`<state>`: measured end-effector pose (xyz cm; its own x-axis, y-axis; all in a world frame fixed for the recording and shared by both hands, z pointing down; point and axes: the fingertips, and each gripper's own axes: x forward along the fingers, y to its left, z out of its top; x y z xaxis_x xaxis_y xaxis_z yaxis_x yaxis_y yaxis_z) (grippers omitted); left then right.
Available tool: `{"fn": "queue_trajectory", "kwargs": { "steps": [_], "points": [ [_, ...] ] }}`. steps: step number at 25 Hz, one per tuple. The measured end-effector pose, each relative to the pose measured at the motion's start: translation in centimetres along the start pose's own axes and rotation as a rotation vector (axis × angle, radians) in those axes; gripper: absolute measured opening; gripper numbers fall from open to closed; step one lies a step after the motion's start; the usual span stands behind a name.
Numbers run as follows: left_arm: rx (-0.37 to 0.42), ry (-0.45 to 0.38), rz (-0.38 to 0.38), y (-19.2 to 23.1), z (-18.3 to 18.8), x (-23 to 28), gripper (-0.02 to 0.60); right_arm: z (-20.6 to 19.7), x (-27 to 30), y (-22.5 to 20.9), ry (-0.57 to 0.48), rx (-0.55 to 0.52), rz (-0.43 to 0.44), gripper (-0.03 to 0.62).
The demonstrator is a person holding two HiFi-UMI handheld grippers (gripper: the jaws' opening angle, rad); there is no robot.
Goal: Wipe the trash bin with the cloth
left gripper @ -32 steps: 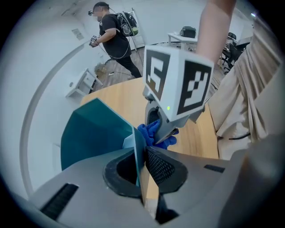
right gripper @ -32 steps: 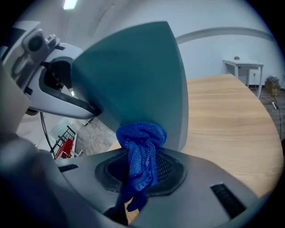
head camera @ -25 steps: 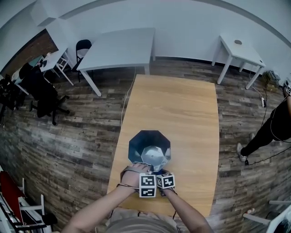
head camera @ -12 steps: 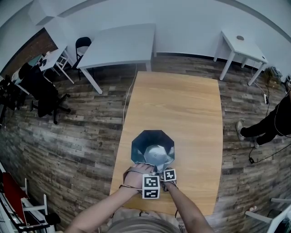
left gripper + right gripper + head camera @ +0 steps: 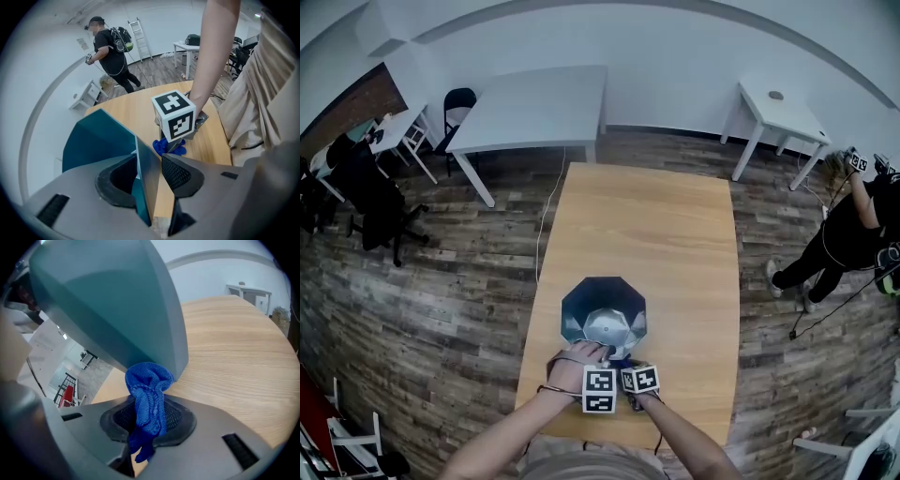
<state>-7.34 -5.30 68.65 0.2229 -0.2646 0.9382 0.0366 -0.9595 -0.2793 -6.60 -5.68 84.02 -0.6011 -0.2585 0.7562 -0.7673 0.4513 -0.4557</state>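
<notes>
Wooden table (image 5: 675, 234): right tongs (image 5: 150, 420) tight on cloth (image 5: 147, 394) beside bin (image 5: 108, 305)

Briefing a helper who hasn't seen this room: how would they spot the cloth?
On the wooden table mid-room, a teal eight-sided trash bin stands near its closer end. The cloth is the bright blue knitted wad pinched in the right gripper at the bin's outer wall, the only soft thing there.

trash bin (image 5: 602, 309): smooth teal plastic outside, shiny sheen inside
cloth (image 5: 147, 394): blue, soft knitted weave, nubbly
worktop (image 5: 647, 225): pale wood grain, smooth, matt
floor (image 5: 441, 281): weathered-looking wood planks, matt
left gripper (image 5: 149, 174): grey matt plastic shell, dark pads (image 5: 178, 173) with fine grid texture
</notes>
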Motion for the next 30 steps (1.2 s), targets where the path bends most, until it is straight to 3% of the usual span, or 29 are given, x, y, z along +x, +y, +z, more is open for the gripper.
{"fn": "queue_trajectory", "kwargs": {
  "steps": [9, 16, 21, 25, 28, 30],
  "points": [
    [0.066, -0.039, 0.026, -0.5, -2.8, -2.2, 0.235, 0.9, -9.4, 4.4, -0.146, 0.006, 0.058, 0.075],
    [0.215, 0.074, 0.037, -0.3, -7.9, -1.8, 0.252, 3.4, -16.9, 6.8, -0.285, -0.017, 0.058, 0.075],
    [0.318, 0.120, 0.085, 0.2, -8.6, -0.9, 0.252, 5.1, -20.8, 7.7, -0.360, -0.021, 0.065, 0.075],
    [0.348, 0.169, 0.112, 0.6, -8.5, -0.1, 0.244, 6.2, -22.4, 8.0, -0.397, -0.026, 0.067, 0.075],
    [0.343, 0.178, 0.130, 0.8, -8.4, -0.2, 0.146, 7.1, -22.9, 8.5, -0.413, -0.038, 0.069, 0.075],
    [0.339, 0.183, 0.122, 0.6, -8.1, -0.3, 0.135, 7.7, -23.0, 8.7, -0.419, -0.050, 0.068, 0.075]
  ]
}}
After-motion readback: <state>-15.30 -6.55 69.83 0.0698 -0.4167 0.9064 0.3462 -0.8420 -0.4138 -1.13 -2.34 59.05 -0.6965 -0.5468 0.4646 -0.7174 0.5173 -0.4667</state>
